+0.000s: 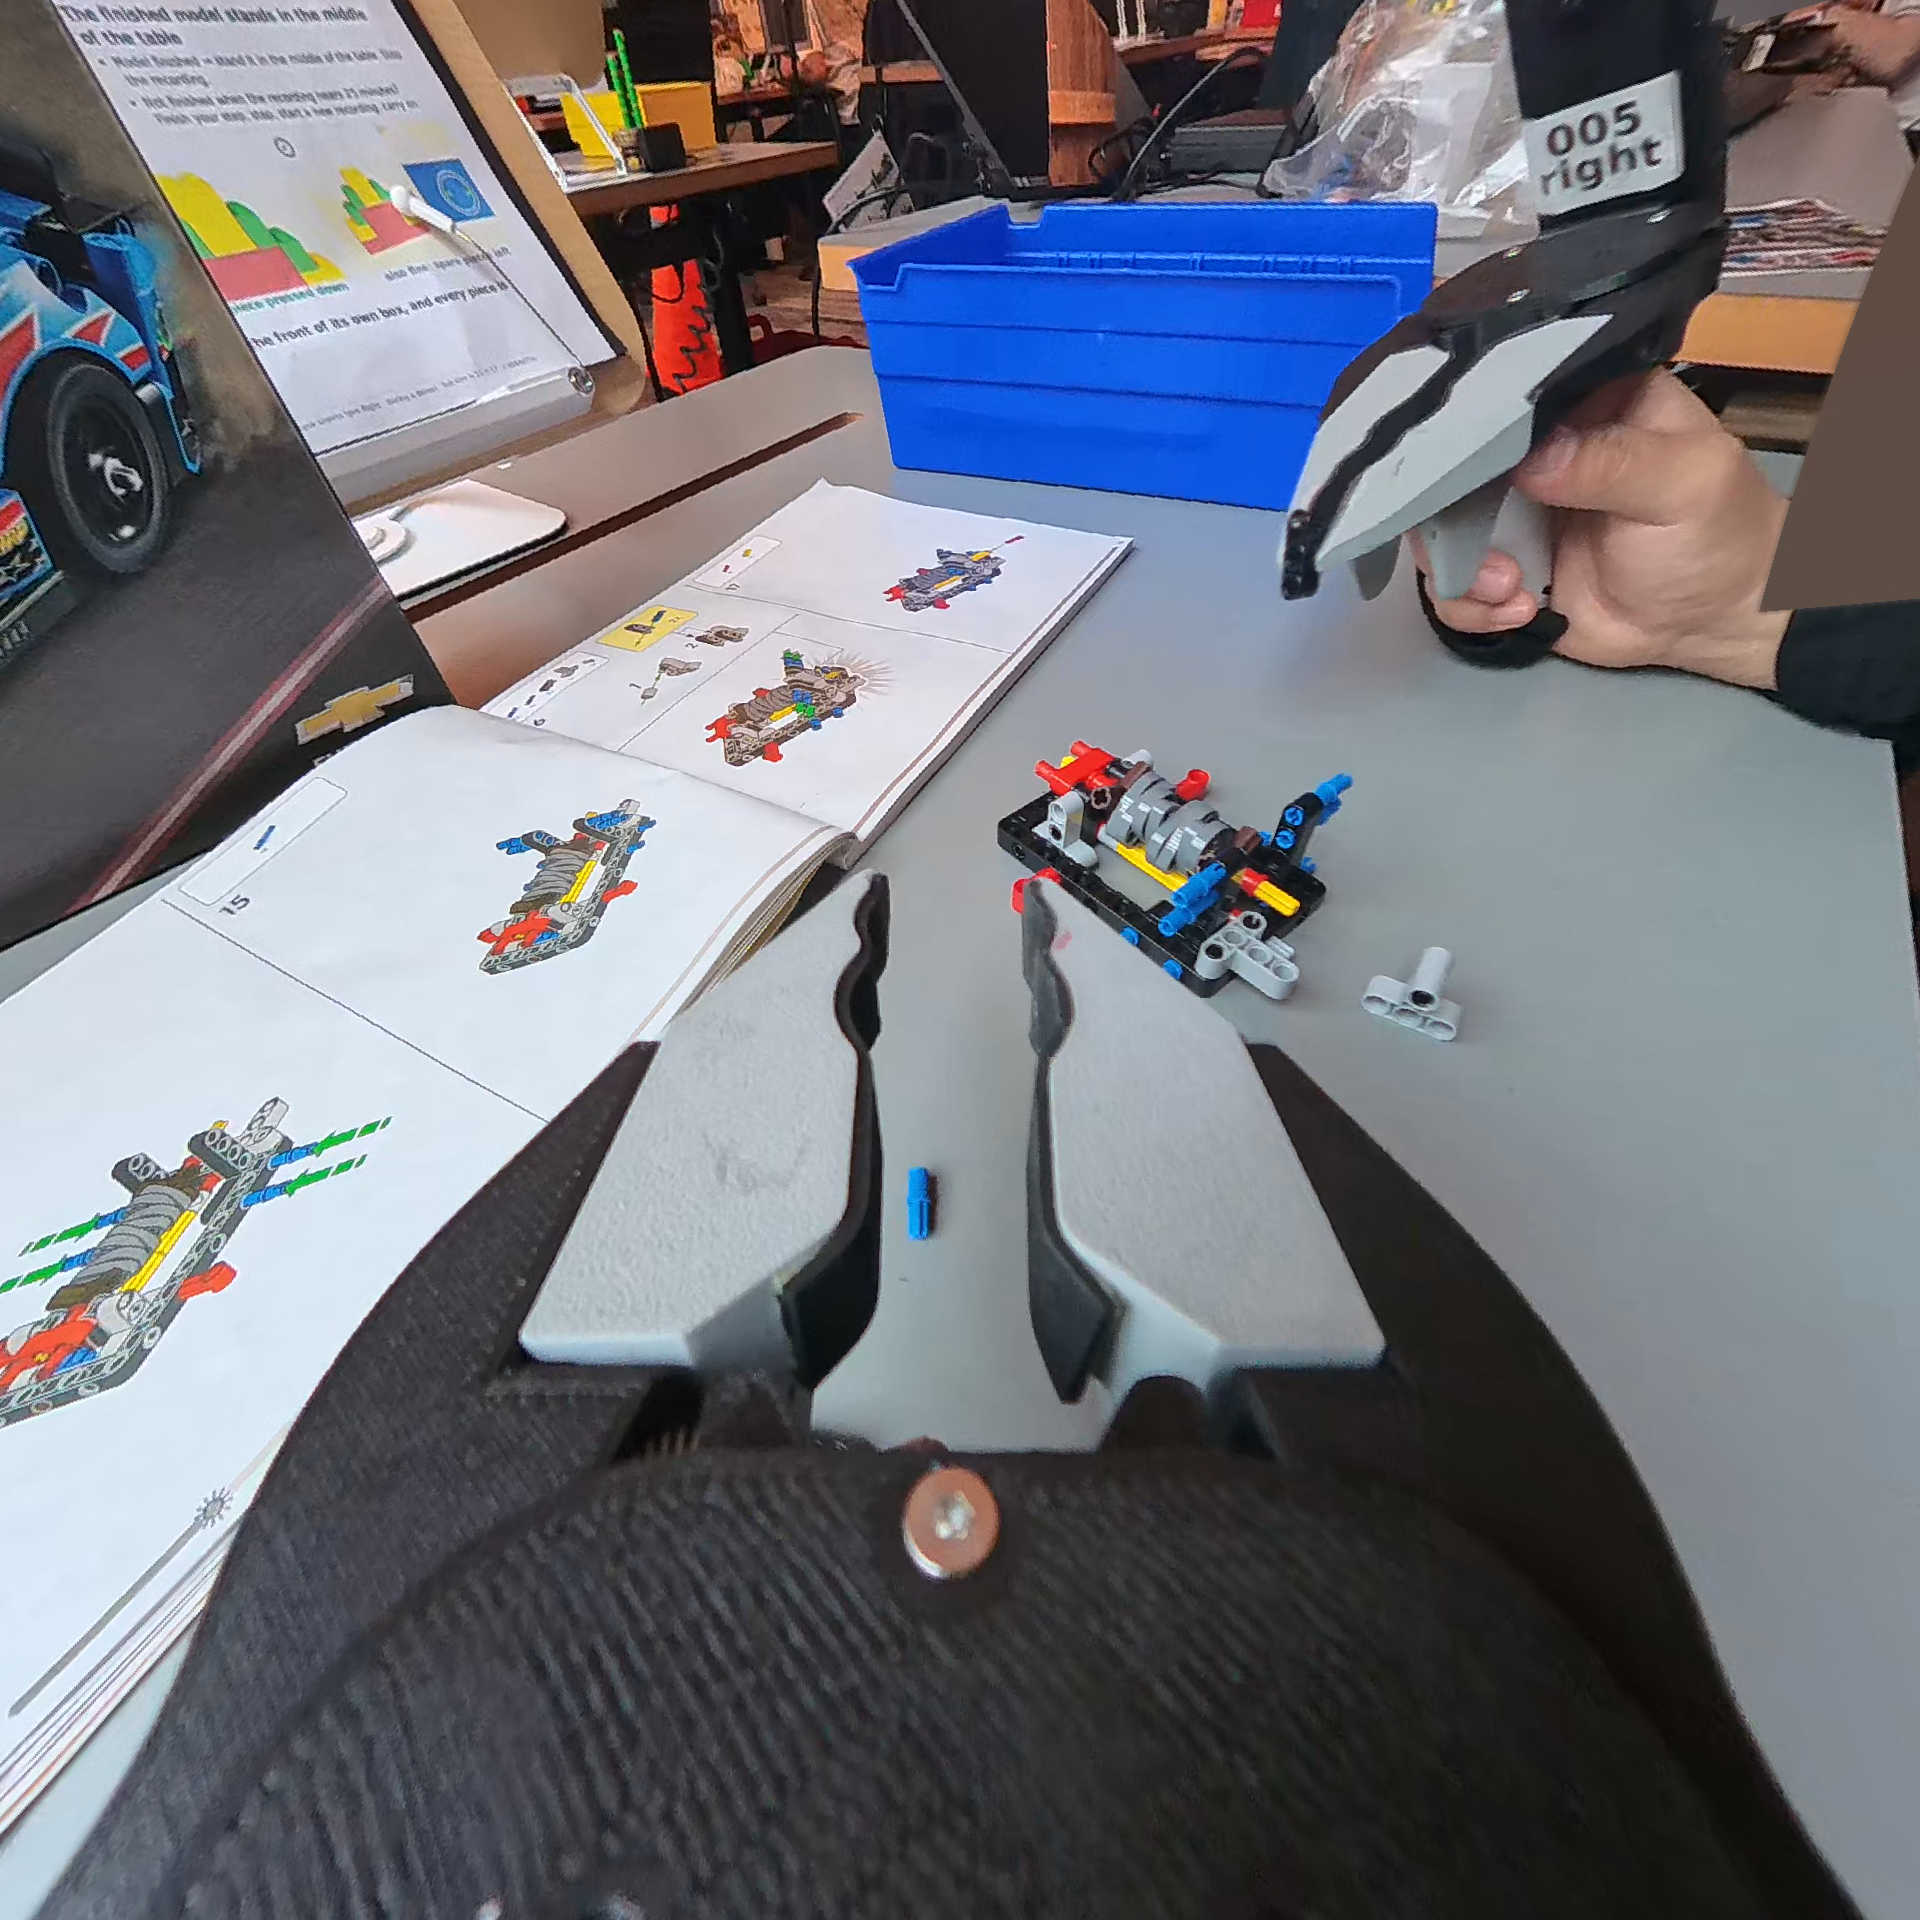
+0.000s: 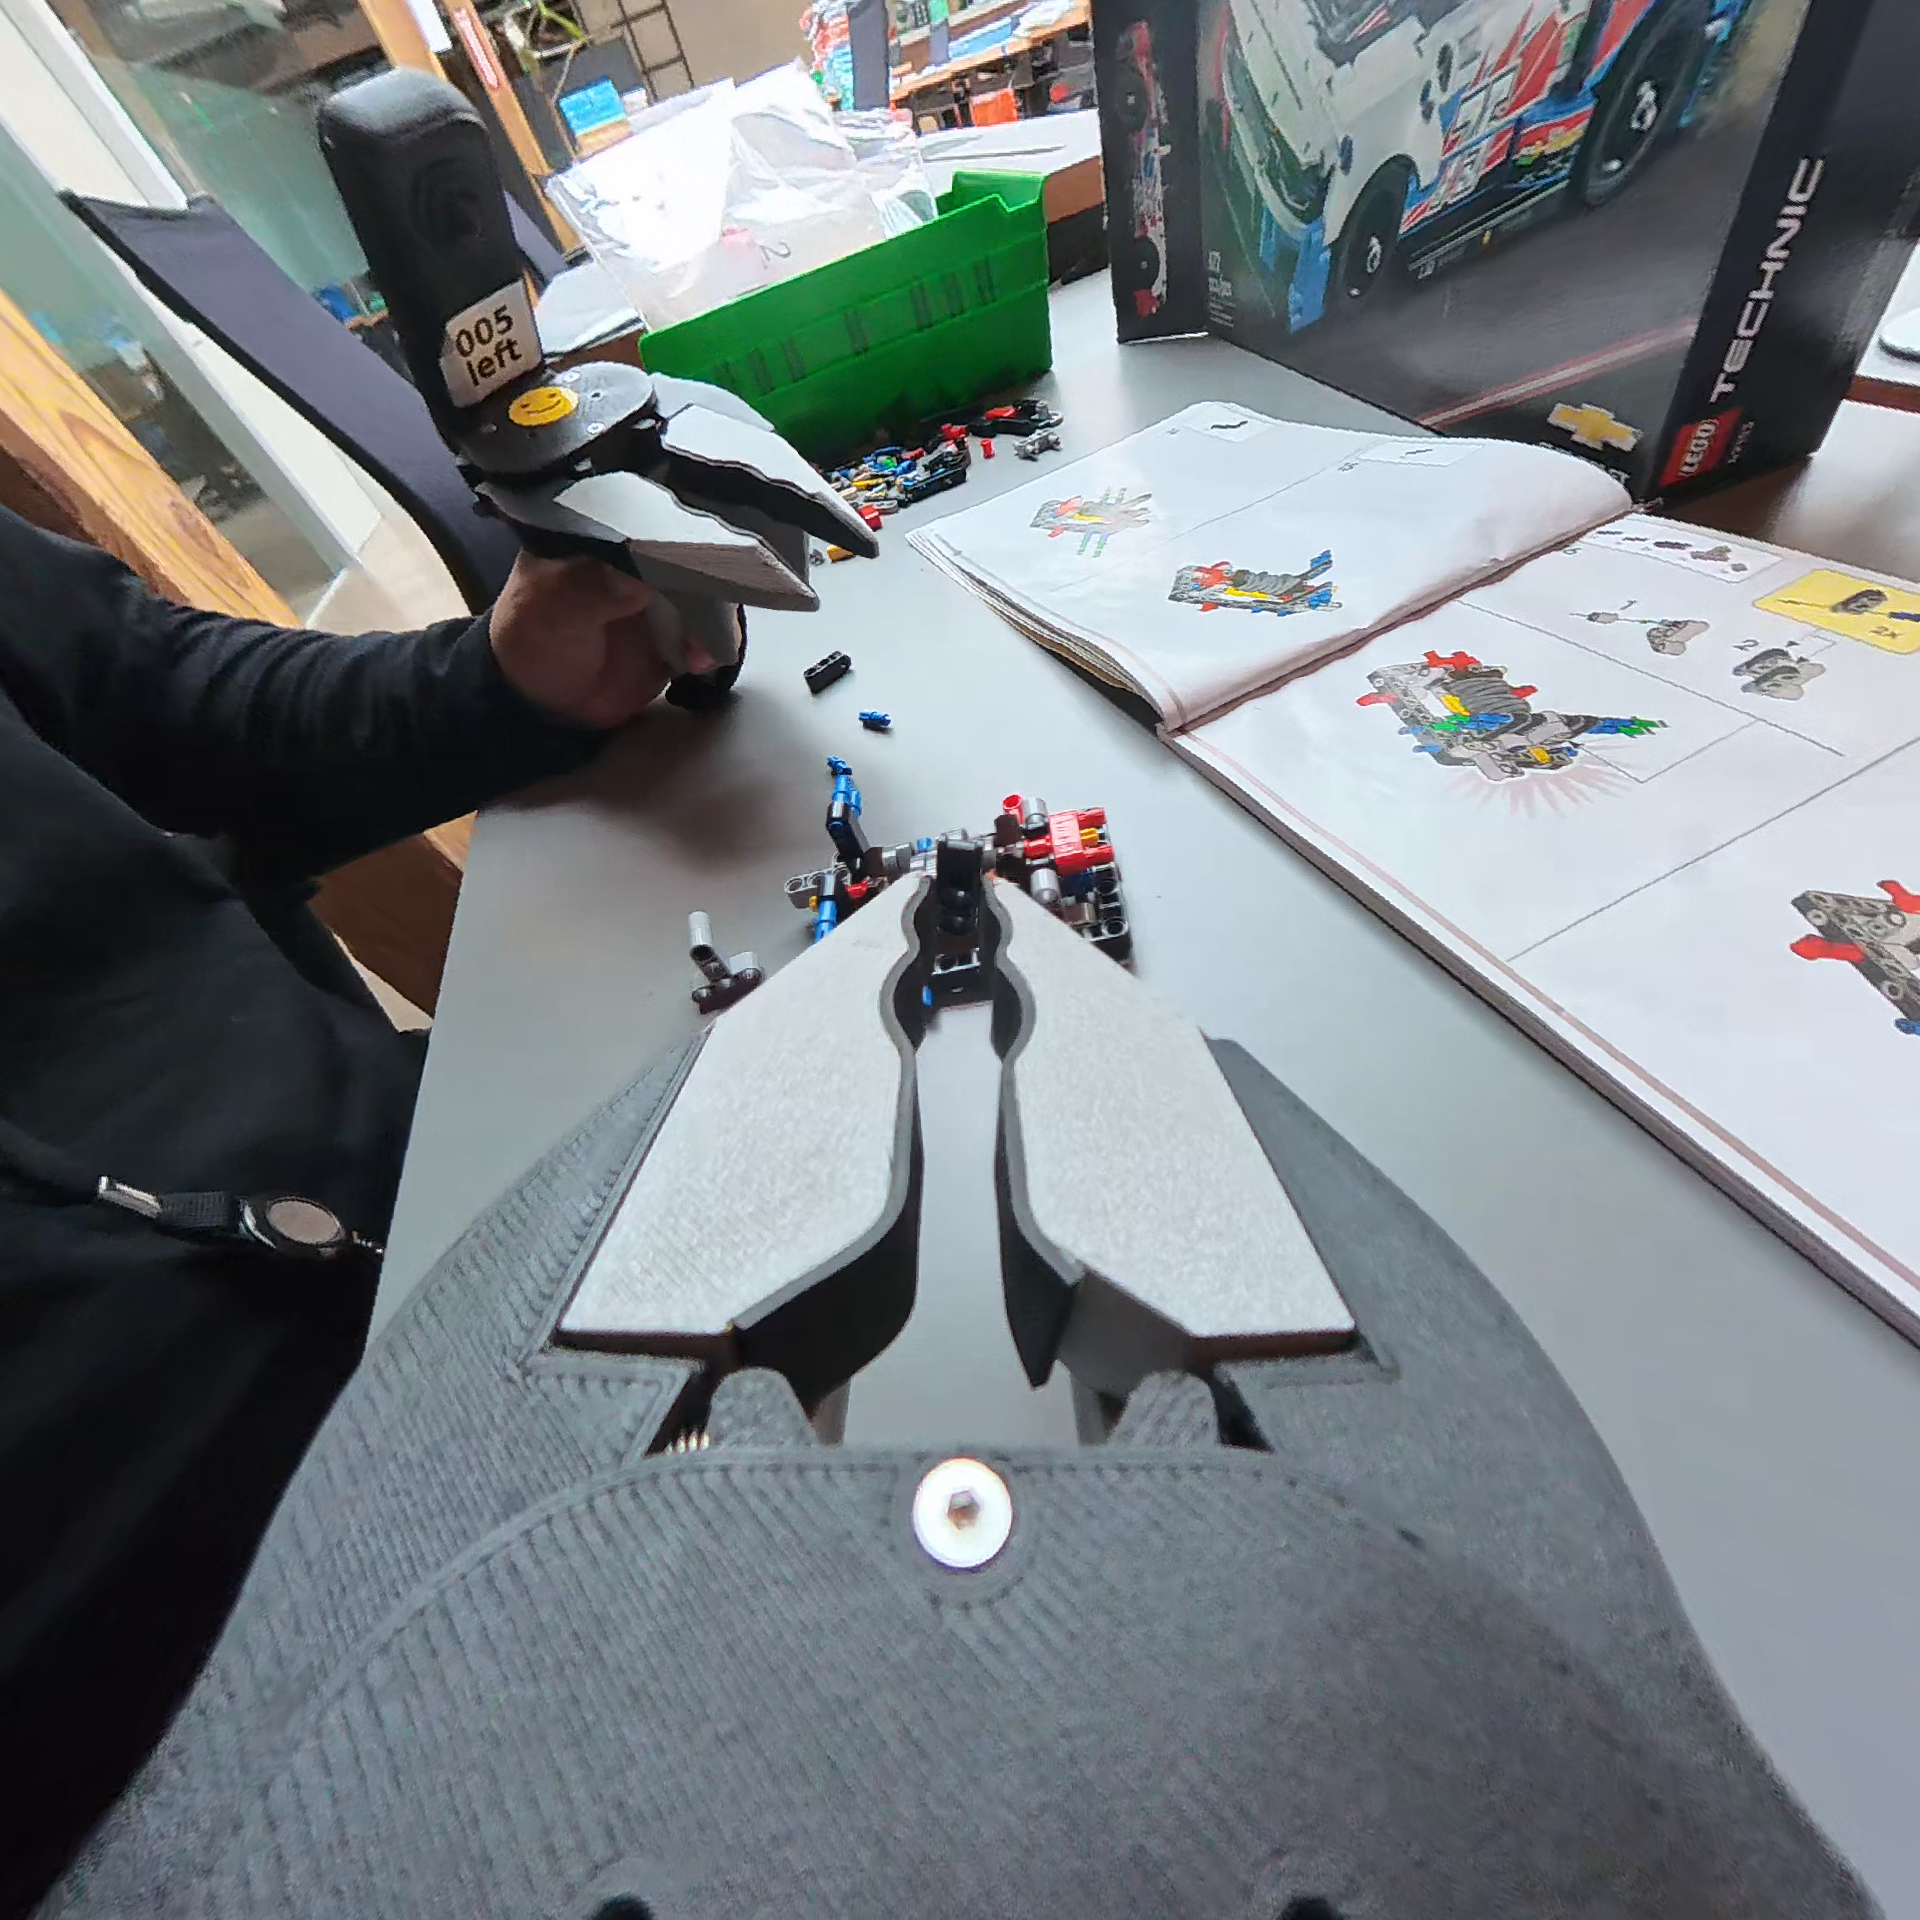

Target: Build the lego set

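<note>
The part-built lego chassis (image 1: 1164, 862), a black frame with grey, red, yellow and blue parts, lies on the grey table (image 1: 1558, 1195); it also shows in the right wrist view (image 2: 1070, 862). My left gripper (image 1: 956, 894) is open and empty, hovering just left of the chassis, with a loose blue pin (image 1: 920, 1203) on the table below its jaws. My right gripper (image 2: 956, 888) is shut on a small black piece (image 2: 956, 873), held above the table to the right of the chassis. A grey connector (image 1: 1418, 997) lies beside the chassis.
The open instruction booklet (image 1: 520, 935) lies to the left, with the lego box (image 1: 104, 520) behind it. A blue bin (image 1: 1143, 343) stands at the back. A green bin (image 2: 862, 332) and a pile of loose parts (image 2: 935, 457) lie beyond the left gripper (image 2: 842, 571). Spacing between my two grippers at the tips: around 15 centimeters. The loose blue pin (image 1: 920, 1203) is about 8 centimeters from my left fingertips and 20 centimeters from my right. Seen from the right wrist view (image 2: 874, 720) as well.
</note>
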Demonstrator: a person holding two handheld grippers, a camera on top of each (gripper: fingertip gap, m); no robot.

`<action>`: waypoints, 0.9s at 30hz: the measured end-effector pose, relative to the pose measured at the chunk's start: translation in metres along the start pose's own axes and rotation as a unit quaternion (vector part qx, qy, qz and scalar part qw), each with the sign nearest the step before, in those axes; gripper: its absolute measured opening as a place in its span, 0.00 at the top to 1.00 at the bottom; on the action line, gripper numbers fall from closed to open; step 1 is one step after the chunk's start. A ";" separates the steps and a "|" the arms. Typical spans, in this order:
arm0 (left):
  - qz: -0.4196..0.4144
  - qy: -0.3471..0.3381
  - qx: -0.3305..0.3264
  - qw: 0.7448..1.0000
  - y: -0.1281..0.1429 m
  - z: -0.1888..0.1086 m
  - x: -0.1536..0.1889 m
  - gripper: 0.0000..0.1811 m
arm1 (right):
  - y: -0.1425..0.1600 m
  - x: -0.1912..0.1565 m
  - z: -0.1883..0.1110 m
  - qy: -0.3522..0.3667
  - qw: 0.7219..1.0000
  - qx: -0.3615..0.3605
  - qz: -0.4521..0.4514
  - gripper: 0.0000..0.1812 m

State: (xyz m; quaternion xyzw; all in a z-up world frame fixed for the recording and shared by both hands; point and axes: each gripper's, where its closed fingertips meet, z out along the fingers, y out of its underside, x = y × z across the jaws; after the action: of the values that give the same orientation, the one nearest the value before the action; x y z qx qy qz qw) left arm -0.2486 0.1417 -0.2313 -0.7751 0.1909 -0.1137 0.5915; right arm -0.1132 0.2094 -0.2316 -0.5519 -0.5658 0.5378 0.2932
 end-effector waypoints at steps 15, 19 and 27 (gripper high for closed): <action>0.130 0.115 -0.083 0.981 0.032 -0.018 0.088 0.83 | 0.024 -0.100 0.040 -0.071 0.992 -0.100 -0.020 0.98; 0.186 0.134 -0.112 0.967 0.041 -0.017 0.121 0.78 | 0.040 -0.125 0.062 -0.071 0.984 -0.163 -0.004 0.98; 0.278 0.091 -0.082 0.953 0.035 -0.014 0.141 0.83 | 0.038 -0.142 0.077 -0.112 0.977 -0.150 0.105 0.98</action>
State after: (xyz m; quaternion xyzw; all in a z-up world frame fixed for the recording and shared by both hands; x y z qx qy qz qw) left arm -0.1326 0.0610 -0.2681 -0.7233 0.4609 0.0013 0.5143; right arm -0.1417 0.0472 -0.2494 -0.5826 -0.6083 0.5325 0.0836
